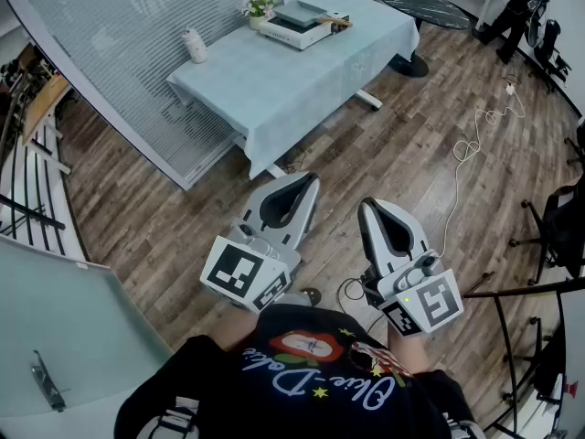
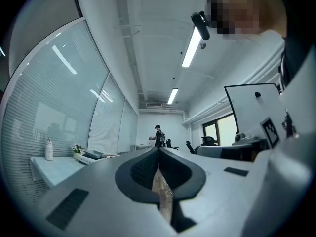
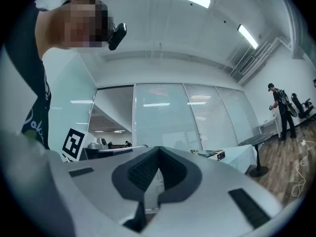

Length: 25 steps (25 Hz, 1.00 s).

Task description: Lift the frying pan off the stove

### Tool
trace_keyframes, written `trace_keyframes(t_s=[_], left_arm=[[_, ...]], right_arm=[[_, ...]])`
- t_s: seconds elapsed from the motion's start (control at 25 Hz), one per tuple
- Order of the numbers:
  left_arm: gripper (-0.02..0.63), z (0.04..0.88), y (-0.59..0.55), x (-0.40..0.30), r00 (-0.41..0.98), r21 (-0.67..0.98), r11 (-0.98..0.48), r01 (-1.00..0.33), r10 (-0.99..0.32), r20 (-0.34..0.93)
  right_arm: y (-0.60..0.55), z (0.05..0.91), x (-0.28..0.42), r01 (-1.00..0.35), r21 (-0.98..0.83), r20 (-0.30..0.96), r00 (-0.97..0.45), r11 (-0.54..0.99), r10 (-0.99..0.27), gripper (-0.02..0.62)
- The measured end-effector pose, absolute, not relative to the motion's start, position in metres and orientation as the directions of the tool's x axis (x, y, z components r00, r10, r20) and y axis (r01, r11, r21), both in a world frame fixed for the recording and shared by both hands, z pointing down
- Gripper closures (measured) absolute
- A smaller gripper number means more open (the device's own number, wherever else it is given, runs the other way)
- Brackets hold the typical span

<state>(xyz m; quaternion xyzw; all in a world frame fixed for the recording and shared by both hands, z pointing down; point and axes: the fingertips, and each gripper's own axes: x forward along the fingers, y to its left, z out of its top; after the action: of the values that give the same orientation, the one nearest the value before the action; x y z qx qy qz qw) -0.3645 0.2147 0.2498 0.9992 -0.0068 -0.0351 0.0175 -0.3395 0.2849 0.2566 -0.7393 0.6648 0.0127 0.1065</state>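
Head view, looking steeply down: open wooden floor (image 1: 164,218) on all sides, with free room toward 12 o'clock as far as a table (image 1: 274,90) under a pale blue cloth. At its far end, a white stove (image 1: 291,33) with the flat grey frying pan (image 1: 303,13) resting on top, well apart from both grippers. Just beside the stove, a small potted plant (image 1: 259,9); near the table's 9 o'clock edge, a white bottle (image 1: 193,46). Ribbed glass wall (image 1: 137,26) closing in from 10 o'clock. Loose white cable (image 1: 471,140) trailing over the floor at 2 o'clock. Dark furniture (image 1: 562,231) cut off by the frame at 3 o'clock. Left gripper (image 1: 307,181) and right gripper (image 1: 367,207) side by side in front of the chest, pointing roughly level toward the table, hands mostly hidden behind the marker cubes. Left gripper view: fingers pressed together, nothing between them; table and stove small at 9 o'clock, pan hard to make out; a person (image 2: 158,135) far off at 12 o'clock. Right gripper view: fingers likewise pressed together and empty; table corner and stove tiny at 3 o'clock, pan too small to tell.
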Motion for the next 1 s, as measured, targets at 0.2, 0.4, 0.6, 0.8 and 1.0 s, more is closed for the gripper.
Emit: trace_keyframes(t_s=[0.2,0.4,0.6,0.8,1.0], left_arm=[[0.598,0.253,0.218,-0.371,0.998,0.045,-0.999,-0.013,-0.016,-0.066],[0.598,0.259,0.226,-0.373,0.998,0.06,-0.998,-0.017,-0.02,-0.051],[0.598,0.264,0.24,-0.373,0.999,0.058,-0.998,-0.012,-0.014,-0.034],[0.598,0.273,0.266,-0.369,1.0,0.071,-0.997,0.015,0.014,-0.017],[0.598,0.277,0.293,-0.367,0.998,0.059,-0.996,0.063,0.063,-0.005]], right_arm=[[0.29,0.26,-0.344,-0.982,-0.16,-0.166,0.126,-0.1,-0.978,0.595],[0.303,0.259,-0.342,-0.974,-0.203,-0.202,0.139,-0.098,-0.969,0.595],[0.32,0.26,-0.349,-0.982,-0.151,-0.188,0.137,-0.11,-0.973,0.595],[0.345,0.264,-0.352,-0.985,-0.116,-0.174,0.145,-0.125,-0.974,0.595],[0.373,0.27,-0.358,-0.983,-0.099,-0.175,0.17,-0.154,-0.97,0.595]])
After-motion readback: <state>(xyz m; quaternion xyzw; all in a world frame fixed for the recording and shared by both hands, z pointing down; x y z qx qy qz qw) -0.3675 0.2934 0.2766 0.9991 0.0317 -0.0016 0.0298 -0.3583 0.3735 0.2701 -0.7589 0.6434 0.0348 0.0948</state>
